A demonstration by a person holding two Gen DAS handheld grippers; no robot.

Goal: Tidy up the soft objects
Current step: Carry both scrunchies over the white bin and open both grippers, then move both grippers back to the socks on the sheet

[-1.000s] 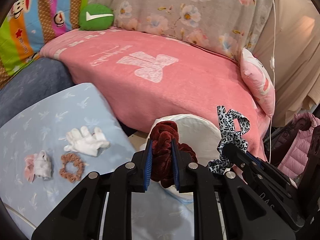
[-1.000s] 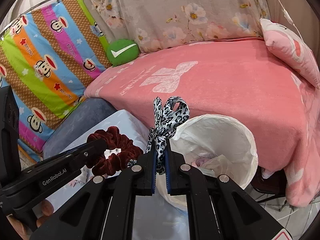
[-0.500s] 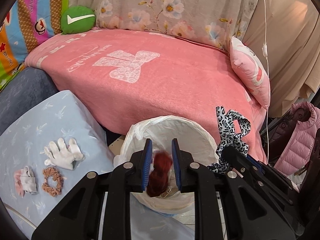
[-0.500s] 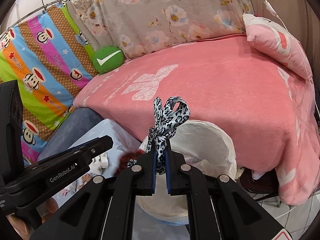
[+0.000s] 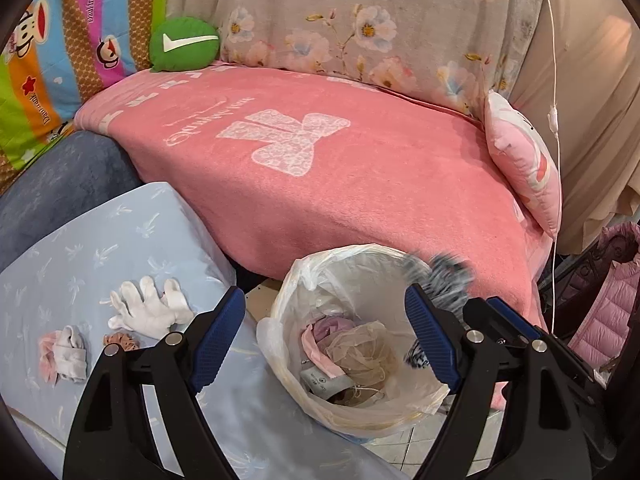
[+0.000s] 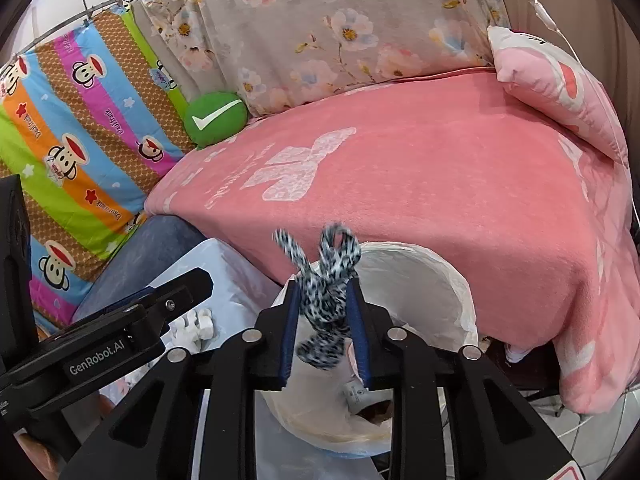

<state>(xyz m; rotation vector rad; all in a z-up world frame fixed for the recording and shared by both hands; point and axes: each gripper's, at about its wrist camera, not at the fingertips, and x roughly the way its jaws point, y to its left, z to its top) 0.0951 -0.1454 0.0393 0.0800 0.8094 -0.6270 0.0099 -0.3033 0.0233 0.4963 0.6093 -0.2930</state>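
Note:
My left gripper [image 5: 322,312] is open wide and empty above the white-bagged bin [image 5: 360,252]. The dark red scrunchie [image 5: 348,396] lies low in the bin, mostly hidden among pink cloth and netting. My right gripper [image 6: 323,286] hovers over the same bin [image 6: 440,264], its jaws parted. The leopard-print hair band [image 6: 328,304] is blurred between them and looks loose. In the left wrist view that band [image 5: 440,276] is a blur at the bin's right rim, next to the right gripper [image 5: 492,312].
A white glove [image 5: 148,308], a brown scrunchie [image 5: 120,340] and a pink-white cloth piece [image 5: 64,354] lie on the light blue cushion [image 5: 80,248] to the left. Behind the bin is a pink blanket [image 5: 320,168] with a green pillow [image 5: 184,44] and a pink pillow [image 5: 524,168].
The left gripper opened and the dark red scrunchie dropped into the bin. The right gripper's jaws spread apart, and the leopard band now slips between them.

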